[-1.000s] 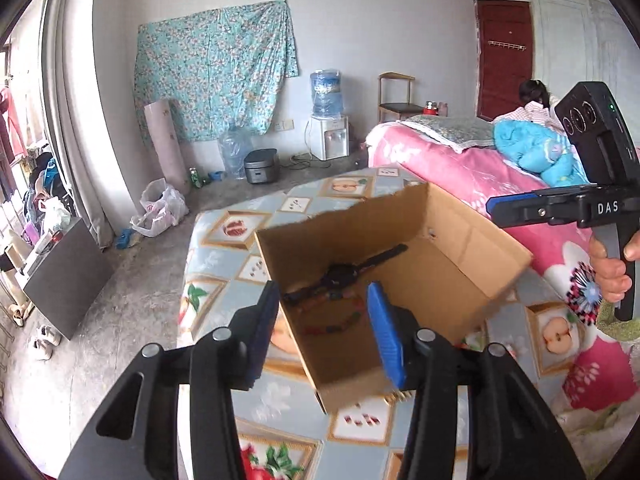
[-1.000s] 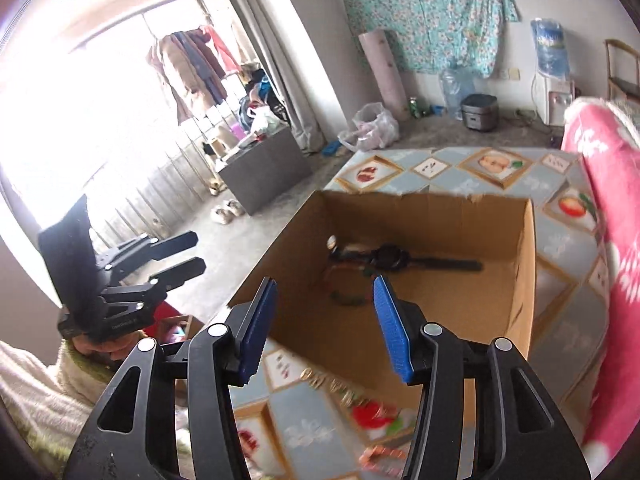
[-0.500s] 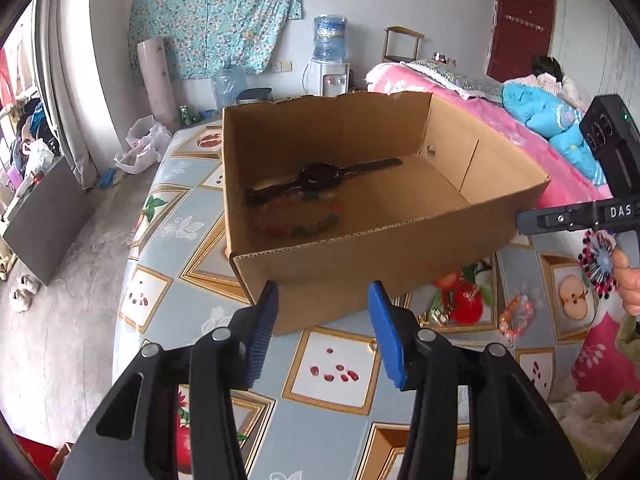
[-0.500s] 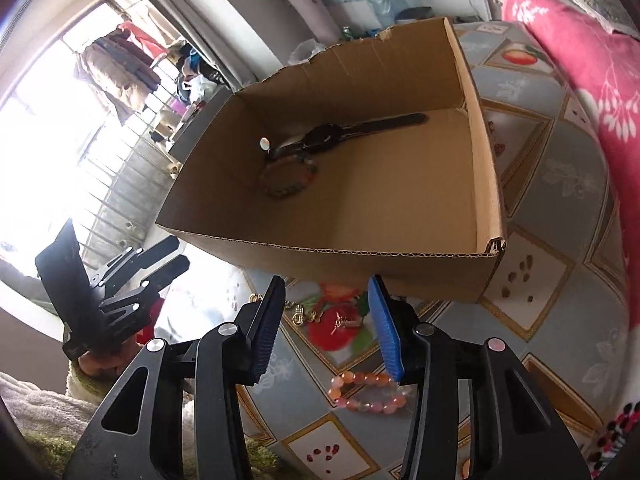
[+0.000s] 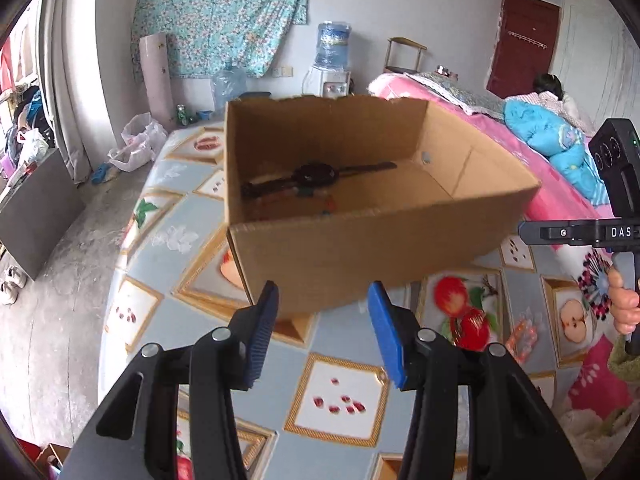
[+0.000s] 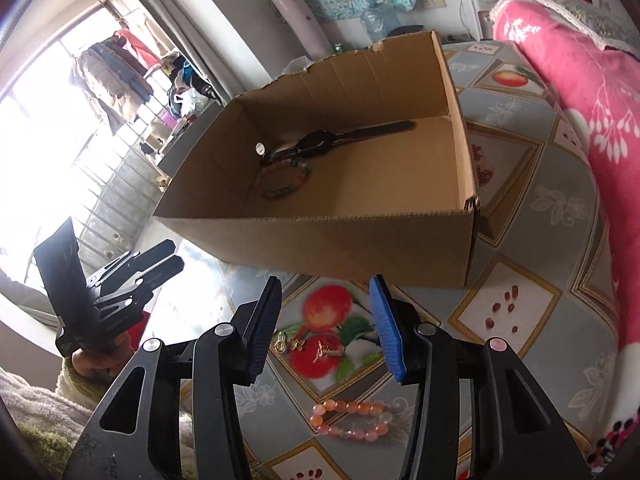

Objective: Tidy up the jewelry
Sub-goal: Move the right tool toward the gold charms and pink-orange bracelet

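Looking at the setup, everything sits on a bed or table covered with a fruit-print cloth [image 5: 344, 396] of grey-blue tiles with gold-framed squares of apples and pomegranate seeds. A pink floral blanket [image 6: 572, 92] runs along one side. The room is pretty lived-in: bare concrete floor [image 5: 52, 320], a turquoise floral sheet [image 5: 224, 12] pinned to the wall, a water dispenser [image 5: 330, 64] with a blue bottle on top, a dark red door [image 5: 520, 40], and clothes hanging [image 6: 116, 76] by a very bright window.

A cardboard box [image 6: 360, 248] stands open on the cloth. Inside it are a black wristwatch [image 6: 320, 142] lying flat and a beaded bracelet [image 6: 286, 182] just beside it, near the far corner. Outside the box, on the cloth close to the right gripper [image 6: 326, 328], there's a pink bead bracelet [image 6: 352, 420] and a small gold trinket [image 6: 288, 344] lying over a printed apple; it's too small to say what it is.

Both grippers have blue pads. The left gripper [image 5: 322, 334] is parted about halfway with nothing between the jaws, hovering short of the box's near wall. The right one is the same, half-spread and empty, above the cloth.

Only readable writing: "DAS" in white on the right gripper's body [image 5: 580, 232] as seen from the left camera.
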Tool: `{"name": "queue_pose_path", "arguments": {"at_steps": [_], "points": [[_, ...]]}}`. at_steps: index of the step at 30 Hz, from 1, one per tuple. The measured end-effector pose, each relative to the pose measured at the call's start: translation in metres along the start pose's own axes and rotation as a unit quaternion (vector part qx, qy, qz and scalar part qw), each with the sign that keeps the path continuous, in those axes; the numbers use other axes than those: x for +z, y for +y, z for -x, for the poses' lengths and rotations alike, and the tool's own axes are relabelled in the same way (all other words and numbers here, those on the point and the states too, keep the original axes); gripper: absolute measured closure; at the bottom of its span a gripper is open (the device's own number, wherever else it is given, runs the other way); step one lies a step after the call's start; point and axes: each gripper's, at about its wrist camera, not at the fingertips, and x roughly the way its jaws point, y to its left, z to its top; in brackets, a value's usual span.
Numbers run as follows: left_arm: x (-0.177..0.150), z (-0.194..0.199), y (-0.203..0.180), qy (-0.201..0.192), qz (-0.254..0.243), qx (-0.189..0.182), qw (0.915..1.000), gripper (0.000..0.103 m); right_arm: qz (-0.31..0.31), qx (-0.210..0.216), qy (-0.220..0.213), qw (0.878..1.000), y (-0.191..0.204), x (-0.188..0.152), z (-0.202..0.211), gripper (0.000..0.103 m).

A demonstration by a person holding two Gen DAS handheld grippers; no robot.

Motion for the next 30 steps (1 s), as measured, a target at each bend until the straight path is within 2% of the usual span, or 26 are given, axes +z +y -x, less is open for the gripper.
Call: {"name": "queue_pose_path", "arguments": {"at_steps": [6, 10, 14, 20, 24, 30], "points": [[-0.035, -0.005, -0.027, 0.047, -0.009, -0.05, 0.9976, 0.057, -0.002, 0.0, 0.036, 0.999, 0.008, -0.033, -0.011, 0.058], [-0.046, -0.017, -0.044, 0.07, -0.027, -0.055, 0.9956, 0.057, 0.015, -0.026, 0.06, 0.998, 0.015, -0.044, -0.028, 0.058], [-0.048, -0.02, -0.056, 0.066, -0.06, -0.049, 0.9948, 0.057, 0.056, -0.065, 0.063, 0.994, 0.025, -0.042, -0.038, 0.058], [-0.046, -0.025, -0.064, 0.064, -0.081, -0.059, 0.9929, 0.057, 0.085, -0.096, 0.07, 0.989, 0.036, -0.041, -0.052, 0.059], [-0.041, -0.03, -0.067, 0.059, -0.089, -0.058, 0.9926, 0.057, 0.103, -0.119, 0.074, 0.985, 0.044, -0.043, -0.058, 0.064], [-0.039, -0.034, -0.067, 0.06, -0.089, -0.064, 0.9922, 0.058, 0.082, -0.121, 0.075, 0.986, 0.048, -0.046, -0.059, 0.074]]}}
